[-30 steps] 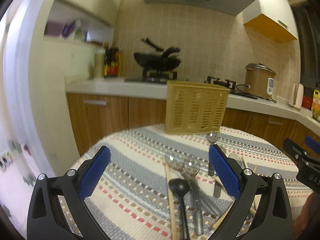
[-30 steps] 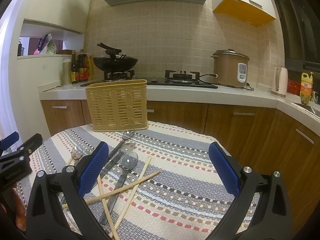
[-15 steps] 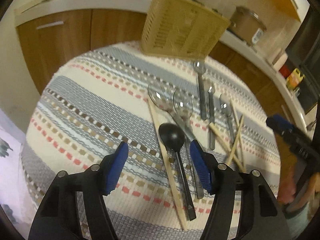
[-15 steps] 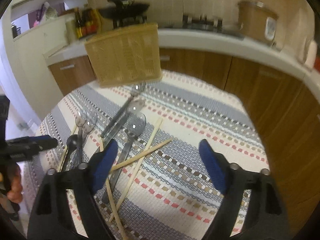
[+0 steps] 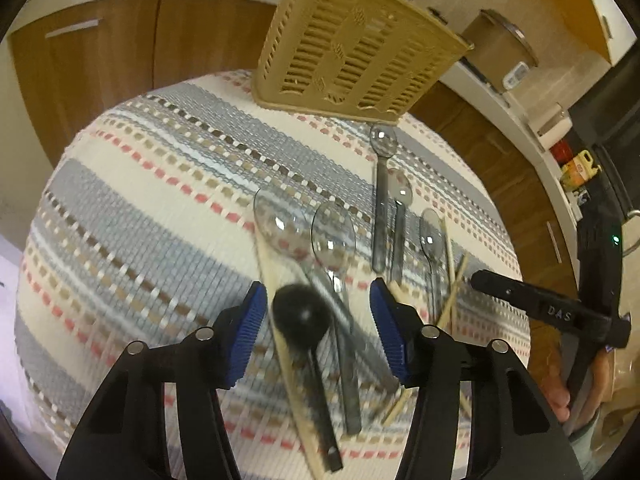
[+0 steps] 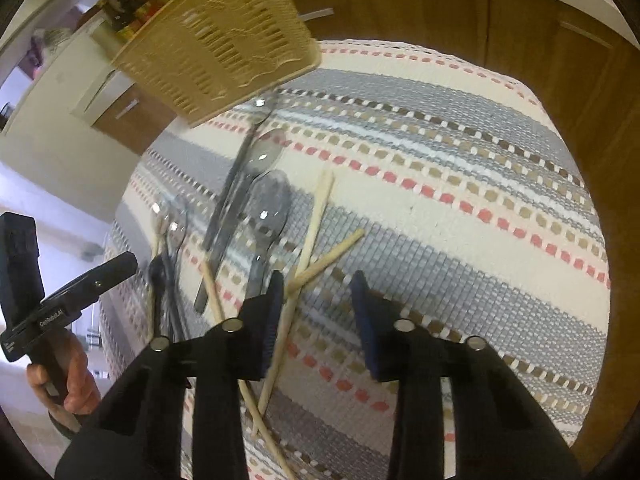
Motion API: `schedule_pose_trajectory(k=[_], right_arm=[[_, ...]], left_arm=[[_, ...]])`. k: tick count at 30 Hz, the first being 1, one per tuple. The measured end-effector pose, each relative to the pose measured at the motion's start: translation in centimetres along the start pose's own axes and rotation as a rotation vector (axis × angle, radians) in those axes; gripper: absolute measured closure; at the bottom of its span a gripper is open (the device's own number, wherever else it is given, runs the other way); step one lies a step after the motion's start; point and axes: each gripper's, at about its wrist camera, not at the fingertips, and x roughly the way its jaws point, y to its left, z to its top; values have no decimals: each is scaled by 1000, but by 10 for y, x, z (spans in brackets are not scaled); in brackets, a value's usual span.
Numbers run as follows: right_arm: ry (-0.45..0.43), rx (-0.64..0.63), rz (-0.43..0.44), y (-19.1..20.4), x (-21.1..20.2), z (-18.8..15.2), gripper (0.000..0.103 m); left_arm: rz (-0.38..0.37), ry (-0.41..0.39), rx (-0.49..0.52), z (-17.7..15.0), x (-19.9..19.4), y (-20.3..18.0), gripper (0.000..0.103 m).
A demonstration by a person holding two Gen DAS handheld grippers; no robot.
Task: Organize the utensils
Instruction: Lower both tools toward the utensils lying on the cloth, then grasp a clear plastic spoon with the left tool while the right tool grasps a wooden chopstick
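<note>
Both claws angled down over the utensil pile on the striped-cloth worktop (image 5: 160,200), jaws just been closing.
Left claw (image 5: 316,332): black round plastic ladle (image 5: 302,314) between its blue pads, no contact visible, so released. Clear plastic spoons (image 5: 332,236) mid-worktop, tan slotted plastic basket (image 5: 352,40) at far edge. Right claw (image 6: 316,300): jaws apart, holding nothing, over pale wooden chopsticks (image 6: 316,216).
</note>
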Motion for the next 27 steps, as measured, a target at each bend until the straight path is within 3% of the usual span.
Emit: schedule_pose_trajectory(k=[4, 13, 16, 18, 21, 27], right_arm=[[14, 14, -16, -4, 3, 7, 74], [63, 78, 9, -15, 8, 21, 75], [70, 47, -53, -5, 14, 23, 76], [75, 3, -111, 6, 16, 24, 86], [74, -69, -163, 20, 19, 23, 99], [84, -136, -186, 25, 13, 33, 103]], left_arm=[[29, 48, -36, 6, 15, 4, 66], [73, 26, -64, 20, 29, -5, 71], [122, 5, -53, 23, 37, -11, 80], [136, -4, -58, 24, 37, -12, 90], [119, -7, -67, 23, 38, -8, 98], [26, 29, -61, 24, 36, 2, 102]])
